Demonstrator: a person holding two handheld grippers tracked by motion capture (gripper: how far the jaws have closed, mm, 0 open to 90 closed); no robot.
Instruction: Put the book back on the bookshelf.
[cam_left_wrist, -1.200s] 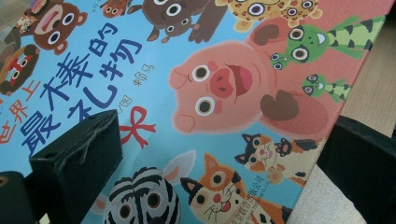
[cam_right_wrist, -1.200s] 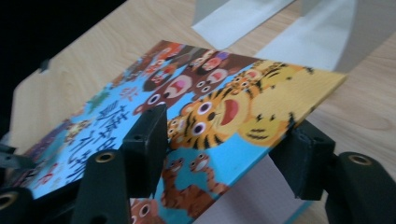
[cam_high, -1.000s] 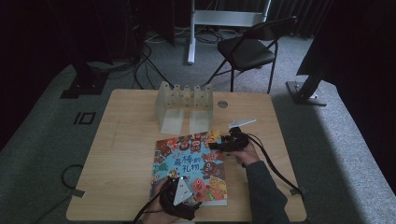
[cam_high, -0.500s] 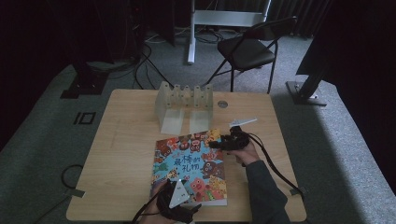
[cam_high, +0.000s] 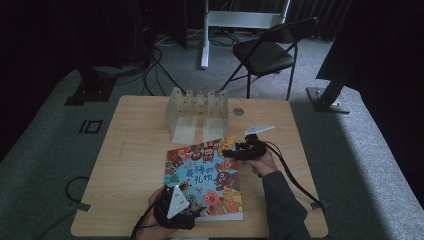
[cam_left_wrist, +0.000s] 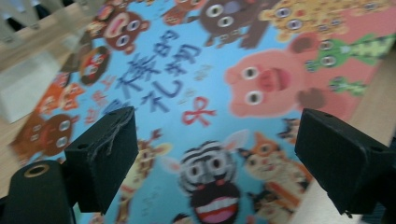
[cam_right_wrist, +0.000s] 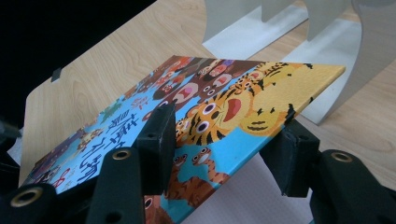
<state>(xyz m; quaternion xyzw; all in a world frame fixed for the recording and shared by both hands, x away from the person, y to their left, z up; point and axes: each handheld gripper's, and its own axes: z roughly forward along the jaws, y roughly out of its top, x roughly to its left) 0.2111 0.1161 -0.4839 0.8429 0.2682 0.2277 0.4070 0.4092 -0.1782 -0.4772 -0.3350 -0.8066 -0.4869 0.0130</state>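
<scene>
A colourful picture book (cam_high: 205, 175) with cartoon animals on its cover lies on the wooden table (cam_high: 135, 150). My right gripper (cam_high: 235, 152) is at the book's far right edge. In the right gripper view the cover (cam_right_wrist: 116, 116) is tilted up off a white page, its edge caught between my right gripper's (cam_right_wrist: 224, 135) jaws, one above and one below. My left gripper (cam_high: 175, 207) hovers over the book's near left corner. It stands open (cam_left_wrist: 215, 140), with the cover (cam_left_wrist: 187, 84) below it and nothing between its jaws.
A clear plastic rack (cam_high: 197, 107) with upright dividers stands just behind the book. A white flat piece (cam_high: 260, 129) lies by the right hand, a small round disc (cam_high: 238, 112) farther back. A black folding chair (cam_high: 265, 55) stands beyond the table.
My left gripper has drifted slightly left near the book's near corner. The right gripper has stayed at the book's far right edge.
</scene>
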